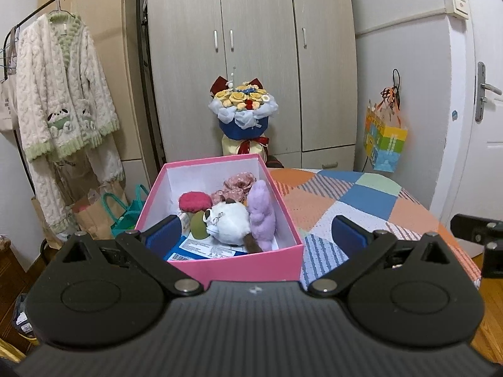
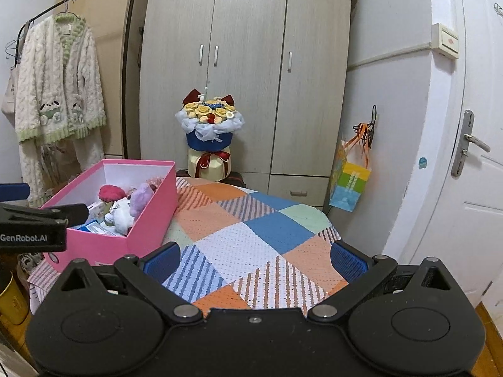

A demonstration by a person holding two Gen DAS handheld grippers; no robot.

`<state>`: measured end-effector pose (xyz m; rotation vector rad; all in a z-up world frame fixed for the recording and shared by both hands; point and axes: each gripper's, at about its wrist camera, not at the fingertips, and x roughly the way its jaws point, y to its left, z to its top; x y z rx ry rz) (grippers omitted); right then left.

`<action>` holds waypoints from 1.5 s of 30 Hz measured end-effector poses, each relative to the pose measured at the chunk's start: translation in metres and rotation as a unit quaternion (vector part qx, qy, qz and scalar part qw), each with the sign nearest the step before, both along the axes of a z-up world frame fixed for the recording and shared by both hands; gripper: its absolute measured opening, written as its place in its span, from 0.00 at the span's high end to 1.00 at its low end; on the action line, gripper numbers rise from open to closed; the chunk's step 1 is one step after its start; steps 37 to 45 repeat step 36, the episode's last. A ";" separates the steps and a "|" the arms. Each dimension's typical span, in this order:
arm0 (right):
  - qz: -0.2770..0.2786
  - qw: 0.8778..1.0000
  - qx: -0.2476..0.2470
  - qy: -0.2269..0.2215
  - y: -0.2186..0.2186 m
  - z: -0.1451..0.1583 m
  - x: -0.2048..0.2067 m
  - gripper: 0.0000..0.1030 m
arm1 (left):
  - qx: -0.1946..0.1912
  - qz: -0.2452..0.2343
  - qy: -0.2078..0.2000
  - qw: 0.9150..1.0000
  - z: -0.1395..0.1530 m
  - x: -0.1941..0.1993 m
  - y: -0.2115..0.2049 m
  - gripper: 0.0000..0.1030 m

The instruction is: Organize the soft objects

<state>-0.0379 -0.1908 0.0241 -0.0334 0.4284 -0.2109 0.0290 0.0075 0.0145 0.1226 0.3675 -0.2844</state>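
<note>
The pink box [image 1: 220,264] stands on the patchwork-covered counter [image 1: 361,201], holding a white plush cat [image 1: 229,223], a purple plush [image 1: 262,210] and a red plush [image 1: 195,201]. The left gripper [image 1: 256,235] hovers at its near wall, jaws wide apart and empty. The right gripper [image 2: 254,262], likewise spread and empty, faces bare cloth with the box off to its left.

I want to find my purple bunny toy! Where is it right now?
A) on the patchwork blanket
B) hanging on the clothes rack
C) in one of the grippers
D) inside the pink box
D: the purple plush toy stands inside the pink box, beside the white plush; both grippers are open and hold nothing.
</note>
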 end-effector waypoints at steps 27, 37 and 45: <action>-0.008 1.000 0.010 -0.028 0.002 -0.008 -0.019 0.00 | 0.008 0.011 0.003 1.000 -0.017 -0.008 0.001 0.00; -0.023 0.999 0.026 -0.020 0.000 -0.014 -0.015 0.00 | -0.001 0.019 0.009 1.000 -0.021 -0.005 0.010 0.00; -0.023 0.999 0.026 -0.020 0.000 -0.014 -0.015 0.00 | -0.001 0.019 0.009 1.000 -0.021 -0.005 0.010 0.00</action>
